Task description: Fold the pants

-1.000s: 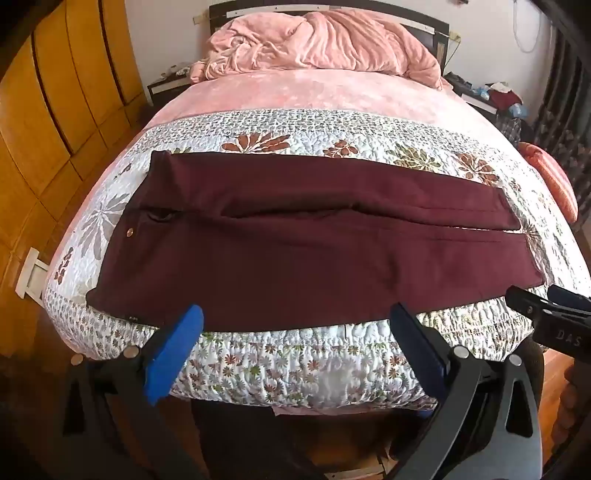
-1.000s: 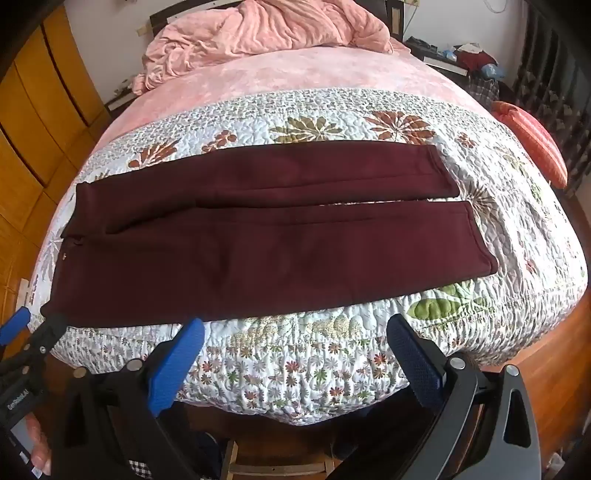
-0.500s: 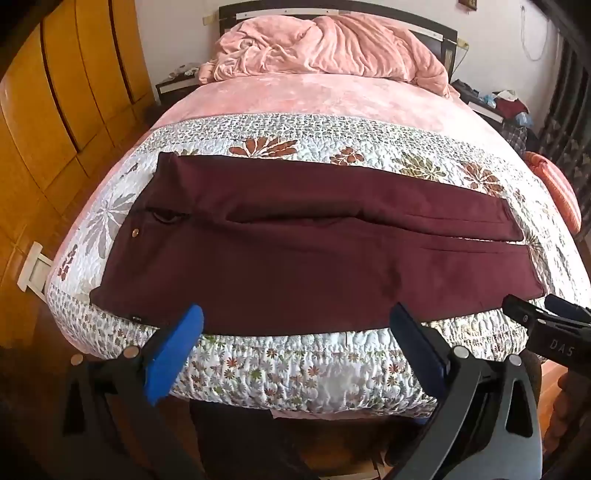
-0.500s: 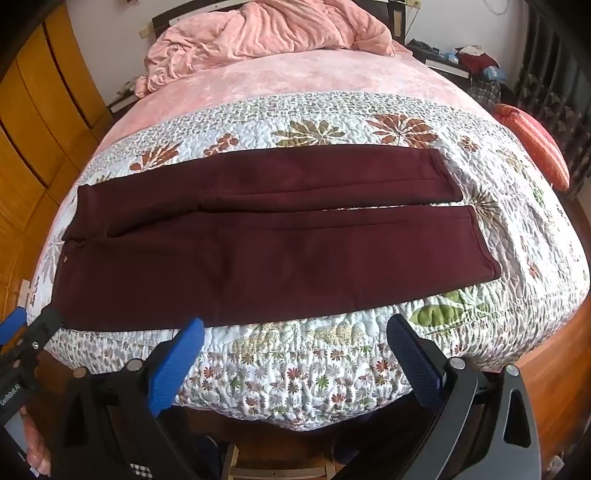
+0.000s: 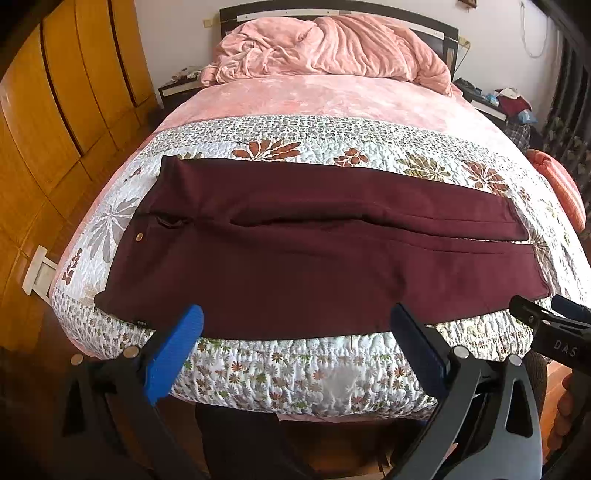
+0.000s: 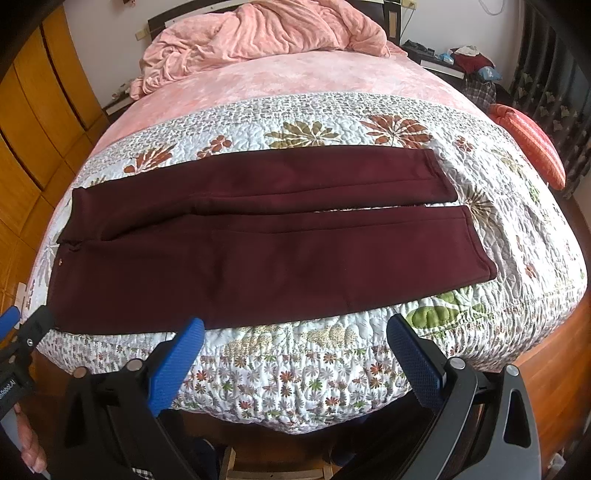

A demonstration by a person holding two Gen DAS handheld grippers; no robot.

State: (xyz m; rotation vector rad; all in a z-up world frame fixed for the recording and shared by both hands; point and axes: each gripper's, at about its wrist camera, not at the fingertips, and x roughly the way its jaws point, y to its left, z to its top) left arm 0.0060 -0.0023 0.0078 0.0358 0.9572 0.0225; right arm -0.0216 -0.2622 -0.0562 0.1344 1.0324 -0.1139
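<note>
Nearest to us, our left gripper [image 5: 295, 350] hangs off the foot of the bed with its jaws spread wide and nothing between them; our right gripper [image 6: 295, 350] does the same, jaws just as wide and bare. Neither touches the cloth, though both blue pads sit close to its near edge

The pants [image 6: 258, 243] lie flat across the quilt [image 6: 295, 373], dark maroon, waistband to our left and hems to our right, the two legs side by side with a thin gap opening toward the hems. A small brass button [image 5: 139, 236] marks the waist. We judge the fabric soft but fairly thick, light enough to lift from two points, likely to sag between them and to drag a little on the quilted cover. It is not fragile and should not slip from the textured pads. We would take the near leg at its outer edge, one gripper close to the waistband and the other close to the hem, pinching only that layer so it can turn over onto the far leg

The floral quilt is padded and rounds off at the edges, so it gives under pressure. Beyond it lies a pink sheet [image 5: 325, 99], then a heaped pink blanket [image 5: 332, 48] against the dark headboard [image 5: 439, 35]. Wooden wardrobe doors [image 5: 55, 110] stand on the left, a cluttered nightstand [image 6: 443, 66] on the right
</note>
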